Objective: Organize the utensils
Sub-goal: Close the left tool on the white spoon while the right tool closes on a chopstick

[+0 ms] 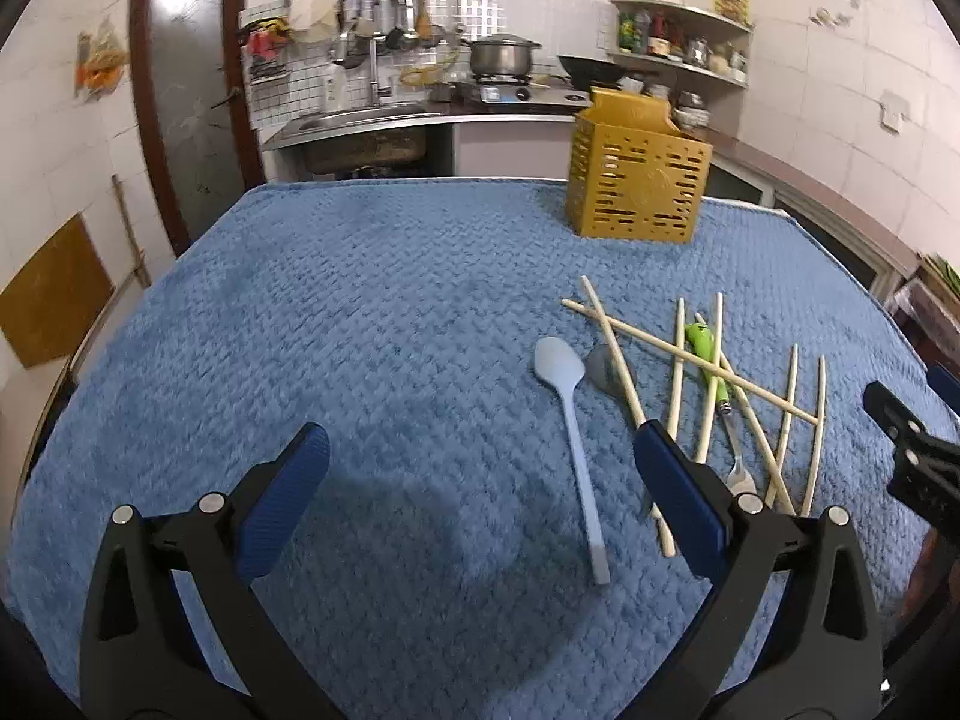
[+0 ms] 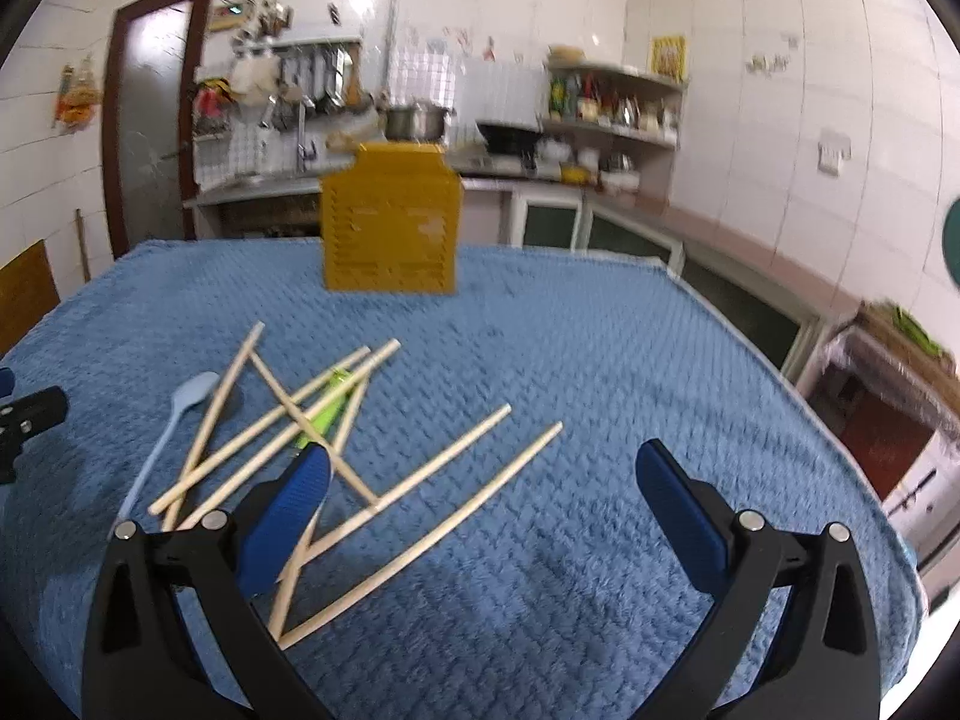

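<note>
A yellow perforated utensil holder (image 1: 639, 180) (image 2: 391, 221) stands at the far side of the blue cloth. Several wooden chopsticks (image 1: 690, 354) (image 2: 420, 480) lie crossed in a loose pile. Among them lies a green-handled fork (image 1: 711, 366) (image 2: 327, 408). A pale blue spoon (image 1: 570, 420) (image 2: 180, 414) and a grey spoon (image 1: 603, 367) lie beside the pile. My left gripper (image 1: 480, 456) is open above bare cloth, left of the pile. My right gripper (image 2: 480, 474) is open over the nearest chopsticks, holding nothing. Part of the right gripper (image 1: 906, 450) shows at the left wrist view's right edge.
The blue quilted cloth (image 1: 360, 330) (image 2: 600, 390) covers the table. Behind it are a sink counter (image 1: 360, 120), a stove with a pot (image 1: 501, 57), corner shelves (image 1: 684, 42) and a dark door (image 1: 180, 90). A counter (image 2: 750, 252) runs along the right wall.
</note>
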`<state>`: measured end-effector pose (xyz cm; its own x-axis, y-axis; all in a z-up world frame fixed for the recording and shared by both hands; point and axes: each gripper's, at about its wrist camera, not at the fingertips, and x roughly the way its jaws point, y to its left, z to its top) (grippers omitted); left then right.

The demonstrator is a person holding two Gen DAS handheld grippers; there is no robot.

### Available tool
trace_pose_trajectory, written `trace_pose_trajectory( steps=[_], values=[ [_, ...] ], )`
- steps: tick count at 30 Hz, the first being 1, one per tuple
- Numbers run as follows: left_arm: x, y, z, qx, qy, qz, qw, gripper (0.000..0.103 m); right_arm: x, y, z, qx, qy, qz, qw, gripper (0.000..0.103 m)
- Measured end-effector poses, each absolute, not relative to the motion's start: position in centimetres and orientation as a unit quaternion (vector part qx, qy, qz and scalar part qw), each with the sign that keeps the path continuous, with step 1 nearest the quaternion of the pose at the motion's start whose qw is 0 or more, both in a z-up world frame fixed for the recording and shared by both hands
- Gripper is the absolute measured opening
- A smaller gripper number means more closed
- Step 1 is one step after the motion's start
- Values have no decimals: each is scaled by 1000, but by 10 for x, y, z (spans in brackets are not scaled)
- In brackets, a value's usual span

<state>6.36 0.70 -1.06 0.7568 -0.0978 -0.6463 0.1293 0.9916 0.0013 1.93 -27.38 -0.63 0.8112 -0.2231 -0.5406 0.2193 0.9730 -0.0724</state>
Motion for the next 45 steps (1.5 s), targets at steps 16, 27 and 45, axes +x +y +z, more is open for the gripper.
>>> trace_pose_trajectory(
  steps=[16,27,45],
  values=[
    [123,-15,-39,66,405,-51,910,98,82,-299,-36,26,382,-141,913,99],
    [152,-26,-56,76,434,-55,896,91,99,-310,-51,45,419,-138,896,88],
    [181,-35,-68,58,489,-74,867,58,129,-316,-62,74,474,-106,871,22]
  ],
)
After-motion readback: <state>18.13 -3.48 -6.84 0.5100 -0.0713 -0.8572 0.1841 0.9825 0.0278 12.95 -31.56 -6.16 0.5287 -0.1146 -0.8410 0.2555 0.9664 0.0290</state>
